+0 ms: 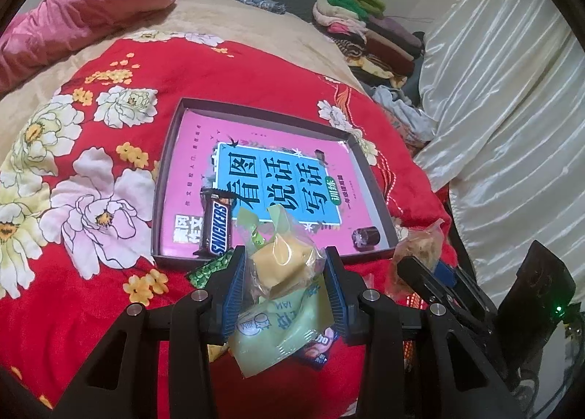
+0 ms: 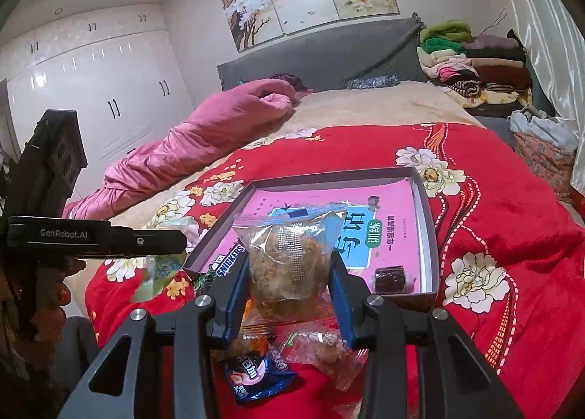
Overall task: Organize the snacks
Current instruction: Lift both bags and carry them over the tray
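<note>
From the left wrist, the left gripper is clenching a clear-wrapped yellow cake, holding it just short of the shallow box on the bed, probably lining it up to join the Snickers bar and dark candy already lying inside; the tool is tilting down over the near rim. From the right wrist, the right gripper is gripping a bagged meat-floss pastry tight, hanging low before the same box, pointing gently downward, while a blue packet and a clear-wrapped snack are waiting loose on the red blanket beneath.
</note>
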Demonstrator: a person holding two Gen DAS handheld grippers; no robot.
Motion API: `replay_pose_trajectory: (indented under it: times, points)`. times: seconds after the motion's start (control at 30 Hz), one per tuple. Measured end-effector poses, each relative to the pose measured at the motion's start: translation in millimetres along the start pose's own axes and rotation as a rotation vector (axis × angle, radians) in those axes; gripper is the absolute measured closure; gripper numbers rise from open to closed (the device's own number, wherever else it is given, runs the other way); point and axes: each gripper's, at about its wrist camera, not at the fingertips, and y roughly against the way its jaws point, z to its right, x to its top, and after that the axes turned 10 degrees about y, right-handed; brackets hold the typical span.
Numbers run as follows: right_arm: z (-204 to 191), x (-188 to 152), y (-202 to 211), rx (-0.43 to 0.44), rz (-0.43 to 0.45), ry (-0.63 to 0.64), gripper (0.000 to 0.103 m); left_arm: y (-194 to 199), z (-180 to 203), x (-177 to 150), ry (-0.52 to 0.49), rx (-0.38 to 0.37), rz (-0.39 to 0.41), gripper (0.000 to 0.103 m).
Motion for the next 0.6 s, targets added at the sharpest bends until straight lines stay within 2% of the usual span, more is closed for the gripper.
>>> replay_pose_trajectory:
  times: [0.6]
  points:
    - [10,10,-6,-0.008,0.028,-0.007,0.061,-8,7,12,0.010,0.006,0.010,0.060]
